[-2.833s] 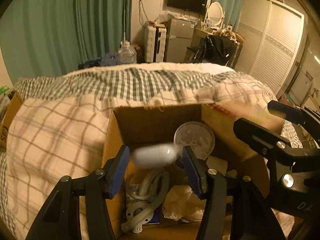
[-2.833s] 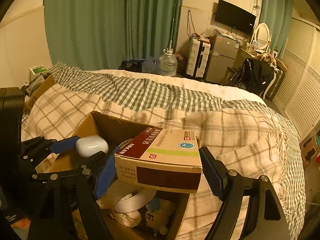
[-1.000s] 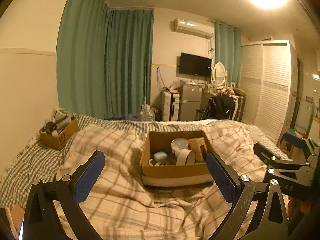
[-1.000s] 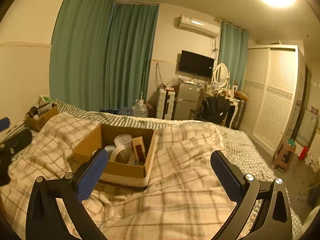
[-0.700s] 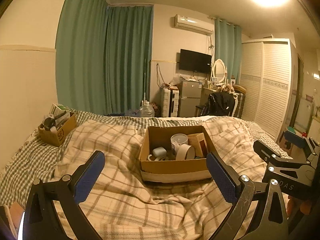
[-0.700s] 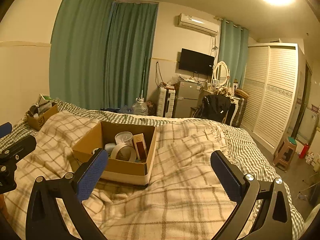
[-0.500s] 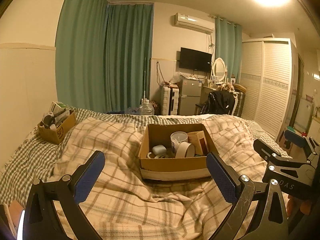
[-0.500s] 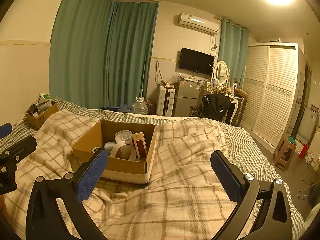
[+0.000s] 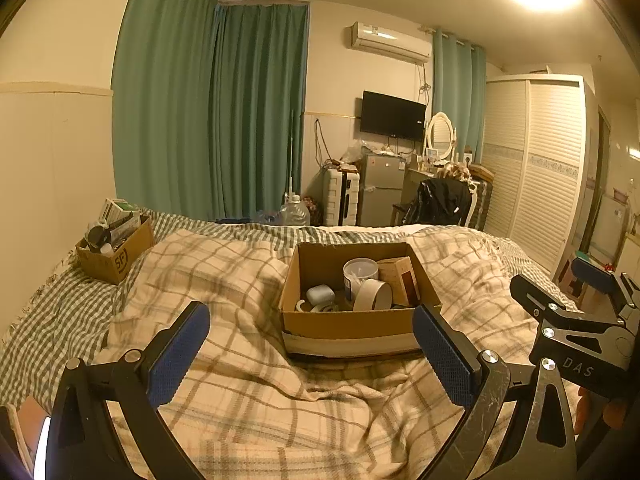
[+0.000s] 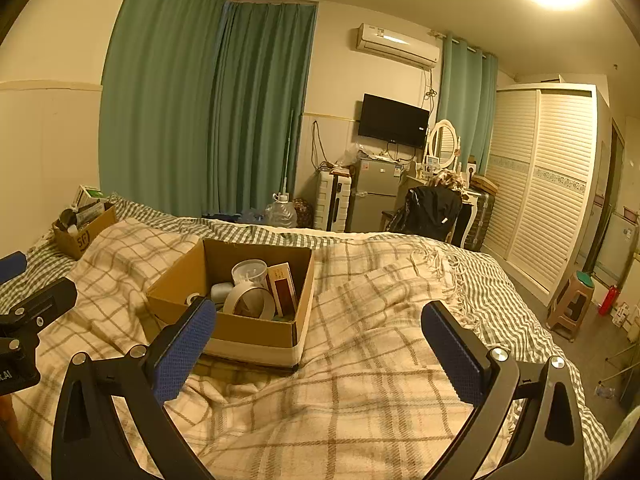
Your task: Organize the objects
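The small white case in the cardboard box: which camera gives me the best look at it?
The left wrist view. It looks over the front wall of the cardboard box and shows the small white case whole, left of the tape roll. In the right wrist view the tape roll and that gripper's finger hide most of the case.

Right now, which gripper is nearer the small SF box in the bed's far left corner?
Left. The left gripper is on the same side of the bed as the SF box. The right gripper sits further right, with the big cardboard box between.
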The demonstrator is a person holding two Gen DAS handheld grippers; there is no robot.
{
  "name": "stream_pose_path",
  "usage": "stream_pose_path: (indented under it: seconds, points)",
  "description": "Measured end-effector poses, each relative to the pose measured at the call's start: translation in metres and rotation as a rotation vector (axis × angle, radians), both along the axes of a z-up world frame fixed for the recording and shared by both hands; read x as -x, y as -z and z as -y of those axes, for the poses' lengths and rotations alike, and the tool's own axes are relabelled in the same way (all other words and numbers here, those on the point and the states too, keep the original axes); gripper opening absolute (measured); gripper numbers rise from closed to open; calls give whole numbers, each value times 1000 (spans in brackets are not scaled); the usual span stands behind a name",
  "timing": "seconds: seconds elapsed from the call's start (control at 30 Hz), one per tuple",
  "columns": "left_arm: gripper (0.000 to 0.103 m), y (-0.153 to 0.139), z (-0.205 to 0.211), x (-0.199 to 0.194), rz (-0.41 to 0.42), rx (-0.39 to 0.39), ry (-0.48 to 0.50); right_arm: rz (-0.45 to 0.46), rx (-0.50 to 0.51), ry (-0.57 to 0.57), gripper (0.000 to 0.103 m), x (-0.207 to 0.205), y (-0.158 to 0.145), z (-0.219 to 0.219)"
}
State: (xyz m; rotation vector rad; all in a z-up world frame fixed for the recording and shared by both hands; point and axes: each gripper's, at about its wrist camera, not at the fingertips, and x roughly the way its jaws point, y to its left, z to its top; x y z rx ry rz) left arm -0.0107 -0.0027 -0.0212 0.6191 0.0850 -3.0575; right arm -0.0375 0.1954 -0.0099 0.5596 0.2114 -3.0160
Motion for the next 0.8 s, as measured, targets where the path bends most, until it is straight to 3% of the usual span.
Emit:
stream_pose_path:
  seconds: [0.8]
  points:
    - [103,1,0,1,8,6,-3,7,6,-4,103,-1,2,3]
